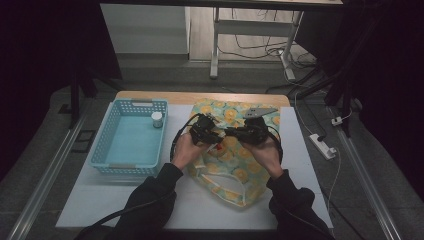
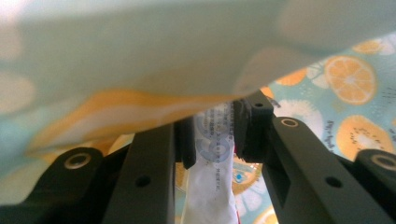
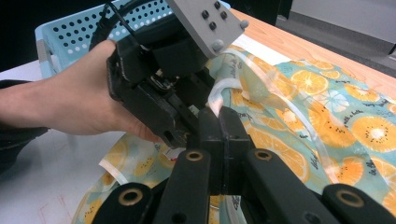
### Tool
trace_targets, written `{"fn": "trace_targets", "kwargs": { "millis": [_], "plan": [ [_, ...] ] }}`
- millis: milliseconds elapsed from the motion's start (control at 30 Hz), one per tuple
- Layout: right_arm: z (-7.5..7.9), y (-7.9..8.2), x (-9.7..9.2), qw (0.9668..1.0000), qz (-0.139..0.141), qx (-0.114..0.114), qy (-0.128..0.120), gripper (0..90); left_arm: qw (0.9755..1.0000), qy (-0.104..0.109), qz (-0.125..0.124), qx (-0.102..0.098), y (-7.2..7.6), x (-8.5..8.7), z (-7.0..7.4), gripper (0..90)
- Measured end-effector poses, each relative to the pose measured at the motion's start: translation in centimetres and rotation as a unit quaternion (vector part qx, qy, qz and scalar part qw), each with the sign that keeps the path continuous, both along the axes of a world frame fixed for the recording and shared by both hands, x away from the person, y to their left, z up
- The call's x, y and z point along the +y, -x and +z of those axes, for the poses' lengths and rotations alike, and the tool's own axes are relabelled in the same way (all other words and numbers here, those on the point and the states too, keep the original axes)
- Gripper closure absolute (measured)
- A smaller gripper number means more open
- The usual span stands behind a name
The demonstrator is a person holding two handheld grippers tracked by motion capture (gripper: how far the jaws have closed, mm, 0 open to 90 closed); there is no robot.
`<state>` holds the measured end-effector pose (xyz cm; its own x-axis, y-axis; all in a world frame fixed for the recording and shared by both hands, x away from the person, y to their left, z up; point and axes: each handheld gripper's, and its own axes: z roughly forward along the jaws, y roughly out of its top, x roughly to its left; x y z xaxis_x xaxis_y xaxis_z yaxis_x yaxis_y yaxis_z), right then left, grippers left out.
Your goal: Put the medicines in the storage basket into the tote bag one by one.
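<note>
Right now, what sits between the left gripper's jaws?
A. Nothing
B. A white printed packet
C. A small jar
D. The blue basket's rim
B: in the left gripper view, the left gripper has its pads on a white printed packet, under a fold of the bag.

Left gripper (image 2: 215, 140): two black jaws rise from the bottom edge and close on a white packet.
Packet (image 2: 212, 186): white, printed with small dark text and a blue-grey round mark; it stands upright between the pads and runs down past them to the bottom edge.
Bag fabric (image 2: 345, 84): pale teal printed with orange slices; it lies behind the packet and to its right.
Fold of fabric (image 2: 140, 56): blurred, pale with a yellow band, it hangs just above the packet and covers its top end.
Pads: both touch the packet's sides.
</note>
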<state>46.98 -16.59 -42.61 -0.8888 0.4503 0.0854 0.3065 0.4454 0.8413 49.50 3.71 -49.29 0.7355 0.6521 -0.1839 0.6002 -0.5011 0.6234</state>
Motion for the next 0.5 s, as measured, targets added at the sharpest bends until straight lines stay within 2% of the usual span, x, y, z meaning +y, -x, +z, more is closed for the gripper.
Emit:
{"fn": "trace_targets", "kwargs": {
  "millis": [233, 367, 500],
  "plan": [
    [-0.12, -0.05, 0.0, 1.0, 0.0, 0.002, 0.002, 90.0, 0.9999, -0.002, -0.007, -0.007, -0.17, -0.41, -0.59, 69.7],
    [-0.12, -0.11, -0.11, 1.0, -0.001, 0.001, 0.002, 90.0, 0.9999, 0.007, -0.007, -0.009, -0.07, -0.26, -0.28, 61.5],
    [-0.08, -0.13, -0.21, 1.0, -0.003, 0.002, 0.001, 90.0, 0.9999, 0.002, -0.009, -0.008, 0.2, -0.04, 0.31, 54.8]
  ]
}}
